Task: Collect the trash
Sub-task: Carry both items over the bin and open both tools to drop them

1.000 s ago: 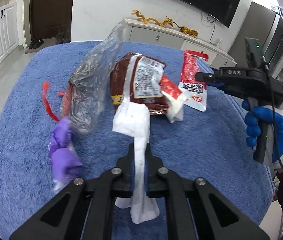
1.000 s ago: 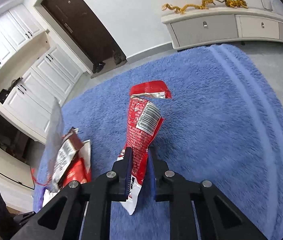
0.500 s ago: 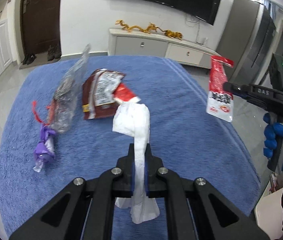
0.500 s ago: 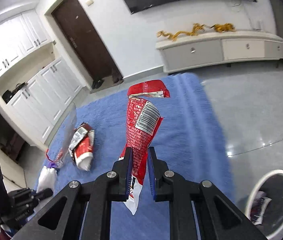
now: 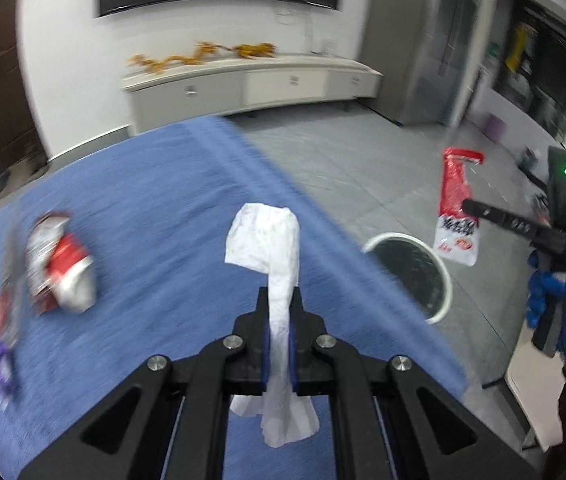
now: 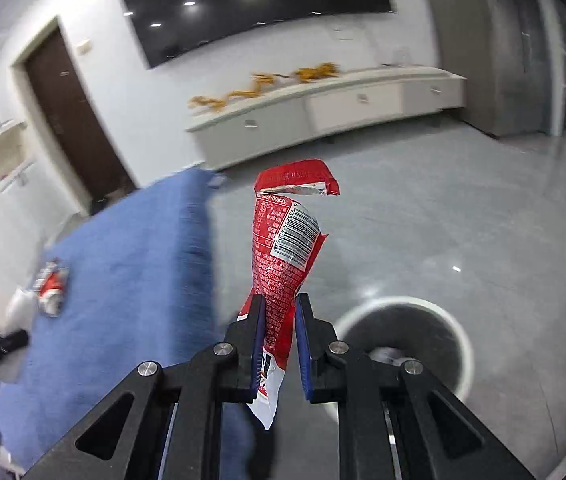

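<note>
Red wrapper [image 6: 283, 248] now nearer bin [image 6: 459, 332]

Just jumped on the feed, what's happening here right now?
A person is collecting trash with two handheld grippers. The left gripper is shut on a crumpled white tissue, held above the blue rug. The right gripper is shut on a red snack wrapper, held over the grey floor near the round white-rimmed bin. Nothing has been dropped yet. More wrappers lie on the rug.
</note>
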`<state>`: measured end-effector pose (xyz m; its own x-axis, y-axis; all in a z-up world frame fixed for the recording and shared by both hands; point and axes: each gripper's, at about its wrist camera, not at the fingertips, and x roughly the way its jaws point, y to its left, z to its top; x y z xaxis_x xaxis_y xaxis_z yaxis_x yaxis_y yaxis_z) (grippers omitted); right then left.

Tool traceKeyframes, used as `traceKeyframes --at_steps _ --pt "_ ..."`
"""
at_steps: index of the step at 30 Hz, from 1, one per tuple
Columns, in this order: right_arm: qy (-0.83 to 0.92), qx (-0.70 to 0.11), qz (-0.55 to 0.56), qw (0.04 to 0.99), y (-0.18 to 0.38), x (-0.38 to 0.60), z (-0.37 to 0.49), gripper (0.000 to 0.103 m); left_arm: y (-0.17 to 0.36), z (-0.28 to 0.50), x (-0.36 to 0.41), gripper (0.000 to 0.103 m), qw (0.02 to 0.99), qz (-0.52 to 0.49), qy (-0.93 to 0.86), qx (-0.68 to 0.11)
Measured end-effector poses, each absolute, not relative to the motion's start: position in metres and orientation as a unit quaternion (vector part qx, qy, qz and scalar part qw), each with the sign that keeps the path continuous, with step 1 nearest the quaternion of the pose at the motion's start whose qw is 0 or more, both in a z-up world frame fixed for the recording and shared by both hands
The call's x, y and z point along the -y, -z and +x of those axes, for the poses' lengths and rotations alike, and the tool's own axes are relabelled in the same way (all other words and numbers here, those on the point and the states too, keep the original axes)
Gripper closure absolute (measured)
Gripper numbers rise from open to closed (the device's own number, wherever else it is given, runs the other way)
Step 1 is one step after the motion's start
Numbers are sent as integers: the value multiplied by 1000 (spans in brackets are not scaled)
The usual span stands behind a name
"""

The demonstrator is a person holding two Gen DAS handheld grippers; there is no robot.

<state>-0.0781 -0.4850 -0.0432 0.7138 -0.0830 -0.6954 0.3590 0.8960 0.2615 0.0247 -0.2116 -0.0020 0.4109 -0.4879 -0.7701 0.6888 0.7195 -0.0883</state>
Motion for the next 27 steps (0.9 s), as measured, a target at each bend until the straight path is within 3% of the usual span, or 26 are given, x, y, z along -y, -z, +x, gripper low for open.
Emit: traceKeyframes --at_steps 14,27 --pt "225 -414 251 845 140 589 -98 88 67 23 460 94 745 177 436 -472" --pt "246 -447 279 814 187 608 -99 81 129 42 520 94 704 178 435 -533"
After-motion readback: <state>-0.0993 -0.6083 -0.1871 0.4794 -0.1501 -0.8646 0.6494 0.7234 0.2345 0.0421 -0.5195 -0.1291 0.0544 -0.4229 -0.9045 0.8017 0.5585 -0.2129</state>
